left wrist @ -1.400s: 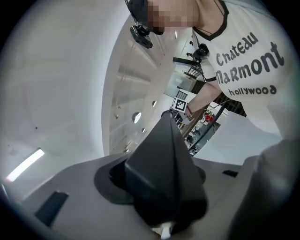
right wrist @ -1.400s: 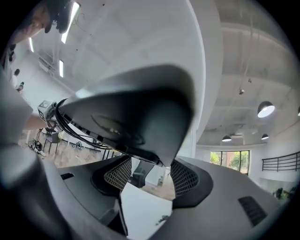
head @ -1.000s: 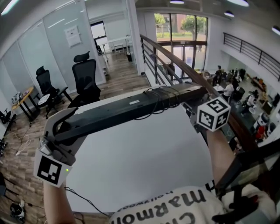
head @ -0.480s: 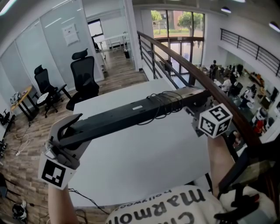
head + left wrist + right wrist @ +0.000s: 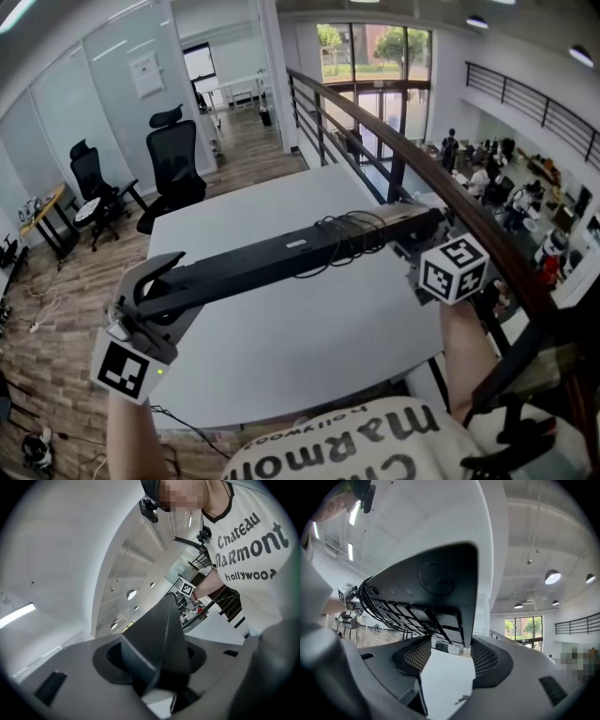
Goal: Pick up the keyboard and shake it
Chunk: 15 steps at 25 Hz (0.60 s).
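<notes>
So the left hand-held gripper (image 5: 150, 292) and right hand-held gripper (image 5: 419, 246) each pinched one end of the keyboard (image 5: 281, 256), underside up, above the white surface (image 5: 281, 347).

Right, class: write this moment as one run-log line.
held: long black plastic keyboard, keys down, above white table | left gripper: shut on one end | right gripper: shut on other end | black cable: wound round keyboard

left gripper (image 5: 162, 293) and right gripper (image 5: 418, 243) hold the keyboard (image 5: 281, 257) above the table (image 5: 291, 352).
</notes>
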Each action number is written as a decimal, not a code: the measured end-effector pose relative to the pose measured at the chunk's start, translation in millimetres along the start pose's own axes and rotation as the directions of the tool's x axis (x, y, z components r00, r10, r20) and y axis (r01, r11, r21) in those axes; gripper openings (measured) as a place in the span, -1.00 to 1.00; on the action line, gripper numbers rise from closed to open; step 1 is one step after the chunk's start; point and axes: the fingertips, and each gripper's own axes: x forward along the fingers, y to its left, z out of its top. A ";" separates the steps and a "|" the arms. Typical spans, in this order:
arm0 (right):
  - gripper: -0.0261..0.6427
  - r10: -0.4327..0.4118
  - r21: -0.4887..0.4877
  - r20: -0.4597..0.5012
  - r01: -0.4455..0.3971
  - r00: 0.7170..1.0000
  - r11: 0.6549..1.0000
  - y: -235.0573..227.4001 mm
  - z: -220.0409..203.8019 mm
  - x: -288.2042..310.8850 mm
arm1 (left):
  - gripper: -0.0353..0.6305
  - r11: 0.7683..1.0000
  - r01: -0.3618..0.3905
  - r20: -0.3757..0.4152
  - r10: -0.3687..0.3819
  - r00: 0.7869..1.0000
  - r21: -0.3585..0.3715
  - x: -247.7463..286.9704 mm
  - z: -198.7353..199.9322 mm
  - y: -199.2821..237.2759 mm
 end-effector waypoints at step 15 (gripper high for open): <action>-0.10 0.050 -0.002 -0.052 -0.050 0.997 0.999 -40.5 -17.1 -113.2 | -0.27 0.997 -0.038 -0.044 0.035 0.998 -0.060 11.9 86.3 -101.5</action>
